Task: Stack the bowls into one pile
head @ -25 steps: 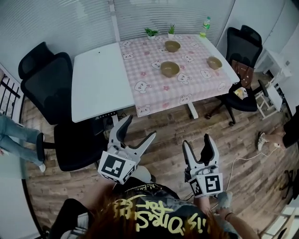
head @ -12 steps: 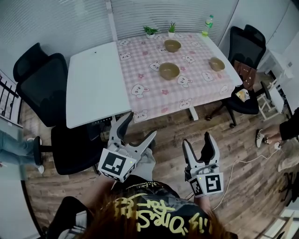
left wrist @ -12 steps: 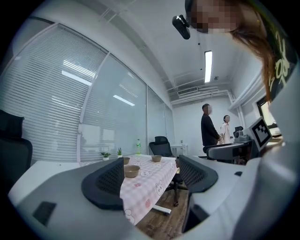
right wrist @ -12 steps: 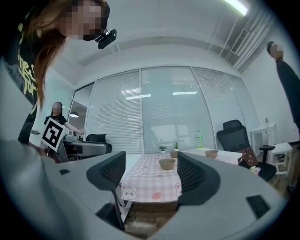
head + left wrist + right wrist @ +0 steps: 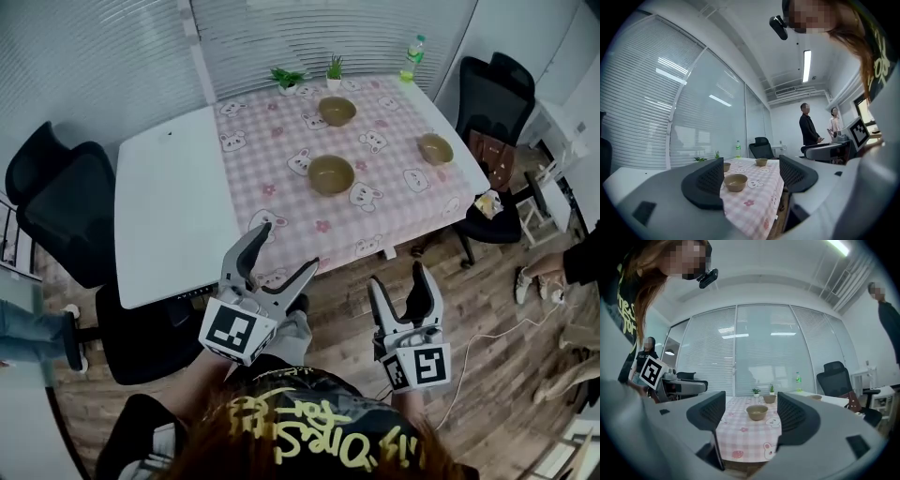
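Jaws apart and empty, left hand-held gripper point(image 5: 284, 251) and right hand-held gripper point(image 5: 397, 279) hang short of the near edge of the bench point(image 5: 159, 206) (three bowls point(image 5: 331, 174) well apart).

Bowls partly hidden
One bowl point(image 5: 727, 166) is half covered by the left gripper point(image 5: 751, 174); a second bowl point(image 5: 815, 397) is clipped by the right gripper point(image 5: 751, 412).

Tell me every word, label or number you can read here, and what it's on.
Yellow lettering on the person's clothing: upside down, too warped to read.
Bottle label: too small to read.
Square markers on the left tool and right tool: patterns, no words.
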A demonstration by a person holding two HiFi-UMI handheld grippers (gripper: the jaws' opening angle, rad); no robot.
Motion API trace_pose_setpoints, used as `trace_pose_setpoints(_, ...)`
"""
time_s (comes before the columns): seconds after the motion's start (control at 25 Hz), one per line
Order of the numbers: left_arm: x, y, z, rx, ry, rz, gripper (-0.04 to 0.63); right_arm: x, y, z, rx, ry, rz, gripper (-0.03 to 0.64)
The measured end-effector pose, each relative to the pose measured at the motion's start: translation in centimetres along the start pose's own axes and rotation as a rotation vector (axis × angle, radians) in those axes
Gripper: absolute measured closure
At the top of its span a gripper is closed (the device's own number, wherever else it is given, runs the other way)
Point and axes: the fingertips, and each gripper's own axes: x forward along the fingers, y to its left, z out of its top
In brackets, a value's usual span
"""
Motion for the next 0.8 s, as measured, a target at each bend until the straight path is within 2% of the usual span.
trace_pose_setpoints(0.4,9.3,7.3,1.1,-0.022,0.002,-0.036,0.227,11.7,-3.8,1.4,-0.008,0.001,-0.014,0.290)
trace_pose_setpoints(0.52,11.5,9.1,0.8,-0.044,0.016,-0.045,0.224,14.4,-4.6,1.8,-0.013,0.002,-0.014,0.290)
trace_pose_setpoints(0.8,15.9,11.9,0.9,-0.039,0.025,-0.066,0.222,19.2,-6.5,1.7,-0.004,0.011,-0.019,0.290)
